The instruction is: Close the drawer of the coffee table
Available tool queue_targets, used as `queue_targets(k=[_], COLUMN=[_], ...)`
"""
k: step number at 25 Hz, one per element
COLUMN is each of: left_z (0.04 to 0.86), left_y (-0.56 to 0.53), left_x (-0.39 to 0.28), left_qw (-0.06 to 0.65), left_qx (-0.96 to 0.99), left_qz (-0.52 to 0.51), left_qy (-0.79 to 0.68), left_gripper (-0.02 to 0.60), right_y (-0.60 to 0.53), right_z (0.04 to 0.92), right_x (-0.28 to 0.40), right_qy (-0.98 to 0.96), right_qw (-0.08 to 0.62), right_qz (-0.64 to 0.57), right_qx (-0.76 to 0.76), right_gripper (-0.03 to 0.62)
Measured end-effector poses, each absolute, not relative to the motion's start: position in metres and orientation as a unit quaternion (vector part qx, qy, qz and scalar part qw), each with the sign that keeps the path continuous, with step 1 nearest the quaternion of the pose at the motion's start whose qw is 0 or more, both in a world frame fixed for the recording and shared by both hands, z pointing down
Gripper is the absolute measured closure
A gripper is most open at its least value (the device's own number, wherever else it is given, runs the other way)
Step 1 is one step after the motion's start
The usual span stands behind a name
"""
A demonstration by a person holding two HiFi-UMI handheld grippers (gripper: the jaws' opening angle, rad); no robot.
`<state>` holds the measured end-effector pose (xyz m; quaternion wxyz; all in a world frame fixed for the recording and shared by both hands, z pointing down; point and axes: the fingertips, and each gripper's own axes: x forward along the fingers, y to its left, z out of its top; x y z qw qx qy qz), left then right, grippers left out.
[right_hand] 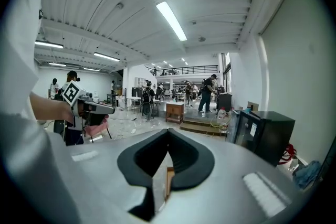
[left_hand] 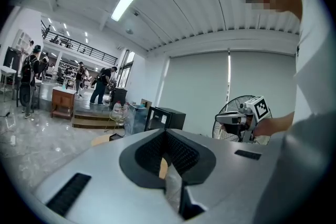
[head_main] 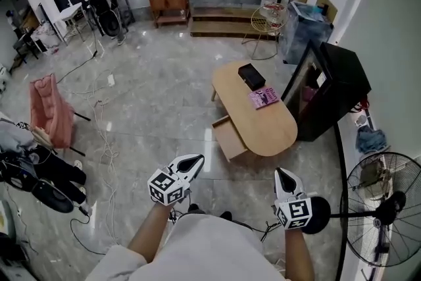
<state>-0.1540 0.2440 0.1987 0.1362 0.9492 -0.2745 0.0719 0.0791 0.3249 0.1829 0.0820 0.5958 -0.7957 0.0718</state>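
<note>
Left claw (head_main: 196, 160) is clenched shut with nothing in it. Right claw (head_main: 283, 173) is clenched shut too, and it is empty as well. A person holds both claws out in front, side by side, over the shiny gray floor (head_main: 151, 108). Both claws point ahead, toward the coffee table (head_main: 266, 128), but they are well apart from it.

The coffee table is light brown wood with round ends. Its long way runs away from the person, leaning a bit to the left at the far end. The drawer (head_main: 230, 139) is open. It sticks out from the long left side, close to the near end, and it points left and a bit toward the person. It is the same light wood.

On the tabletop lie a black box (head_main: 251, 76) and a pink book (head_main: 264, 97). A black cabinet (head_main: 335, 85) stands just beside the coffee table on the right.
</note>
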Motion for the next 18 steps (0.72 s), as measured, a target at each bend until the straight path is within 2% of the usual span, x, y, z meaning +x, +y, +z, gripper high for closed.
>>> queue_targets(k=[18], left_z=[0.215], left_y=[0.248], left_x=[-0.126], left_qw=[0.149], left_qx=[0.936], left_qz=[0.069], left_qy=[-0.312], left_gripper=[0.574], right_y=[0.315], right_z=[0.205], right_x=[0.113], right_qy=[-0.815], right_qw=[0.085], right_qz=[0.078], right_qx=[0.568], right_gripper=[0.583])
